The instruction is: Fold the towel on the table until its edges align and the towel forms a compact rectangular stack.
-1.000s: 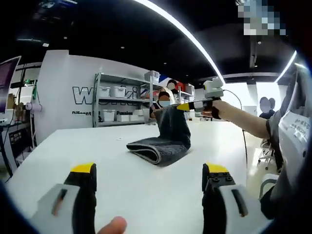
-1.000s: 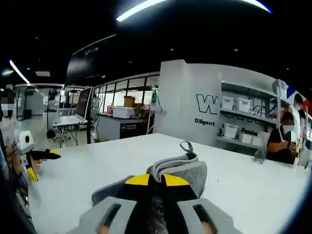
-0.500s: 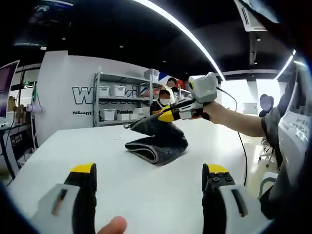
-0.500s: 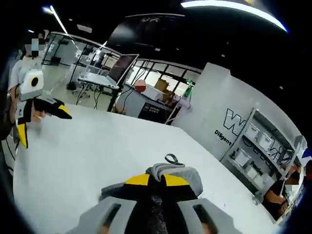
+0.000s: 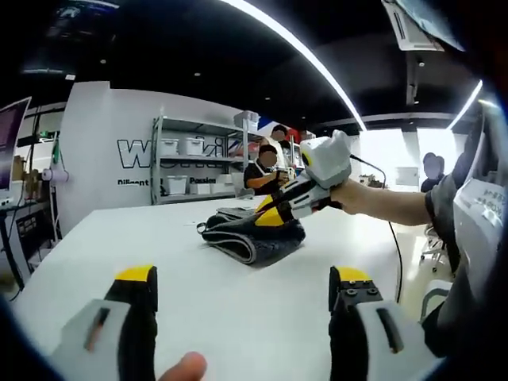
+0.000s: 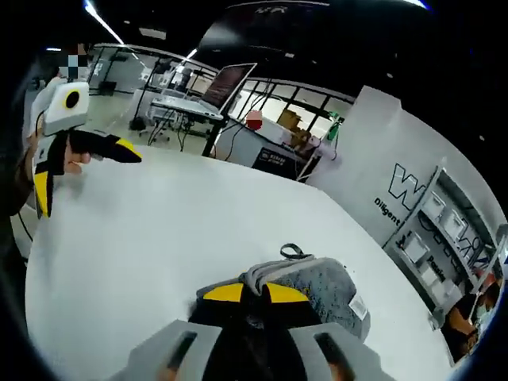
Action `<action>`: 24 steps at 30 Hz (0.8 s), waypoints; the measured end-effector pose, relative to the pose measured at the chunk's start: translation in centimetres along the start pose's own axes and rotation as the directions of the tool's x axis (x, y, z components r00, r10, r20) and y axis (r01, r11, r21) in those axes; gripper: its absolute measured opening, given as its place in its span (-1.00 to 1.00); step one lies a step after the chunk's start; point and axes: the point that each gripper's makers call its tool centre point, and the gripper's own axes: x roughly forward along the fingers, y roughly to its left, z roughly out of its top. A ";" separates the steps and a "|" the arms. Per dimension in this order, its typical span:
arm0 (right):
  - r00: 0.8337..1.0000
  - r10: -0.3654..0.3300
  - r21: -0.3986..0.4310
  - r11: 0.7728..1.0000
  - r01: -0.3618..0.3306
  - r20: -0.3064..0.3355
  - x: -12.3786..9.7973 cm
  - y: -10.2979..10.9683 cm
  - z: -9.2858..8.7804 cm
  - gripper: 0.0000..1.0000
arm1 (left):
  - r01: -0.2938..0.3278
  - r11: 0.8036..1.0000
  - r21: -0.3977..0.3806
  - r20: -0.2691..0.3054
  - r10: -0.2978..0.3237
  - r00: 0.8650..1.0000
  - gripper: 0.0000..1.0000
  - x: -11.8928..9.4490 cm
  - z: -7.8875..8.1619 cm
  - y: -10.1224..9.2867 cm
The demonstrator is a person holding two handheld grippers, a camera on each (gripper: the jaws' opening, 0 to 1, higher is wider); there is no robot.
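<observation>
- The grey towel point(image 5: 252, 236) lies on the white table point(image 5: 190, 317) as a thick folded bundle, seen just past centre at about 12 o'clock in the left gripper view; in the right gripper view it sits low, at about 6 o'clock, right at that gripper's tips.
- The right gripper point(image 6: 247, 294) is clamped on a dark top layer of the towel, its yellow tips together over the cloth; in the left gripper view it reaches in from 2 o'clock and presses onto the bundle.
- The left gripper point(image 5: 242, 286) hovers well short of the towel with its jaws wide apart and nothing between them.
- Progress, as a judgement: most of the folding looks done, since several layers are stacked. What is left appears to be laying the last flap flat, squaring the edges and letting go.
- The bundle's long axis runs roughly from 10 o'clock to 4 o'clock in the left gripper view, its rounded folded edge facing that camera.
- A small hanging loop point(image 6: 291, 252) sticks out at the far end in the right gripper view, toward 12 o'clock, and a white label point(image 6: 358, 305) shows at 3 o'clock.
</observation>
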 end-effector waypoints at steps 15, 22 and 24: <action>0.997 0.073 0.075 0.994 -0.074 0.008 1.6 1.7 0.0 -0.83 | 0.019 1.000 -0.003 -0.018 -0.019 1.000 0.87 0.7 -0.5 -0.4; 0.983 0.168 0.109 0.981 -0.159 -0.079 3.5 3.9 -1.9 -0.81 | 0.017 1.000 -0.006 -0.031 -0.017 0.999 0.86 1.0 -0.9 -0.3; 0.981 0.176 0.117 0.979 -0.167 -0.077 3.7 4.1 -1.9 -0.80 | 0.021 1.000 -0.007 -0.032 -0.021 0.999 0.86 1.1 -0.9 -0.5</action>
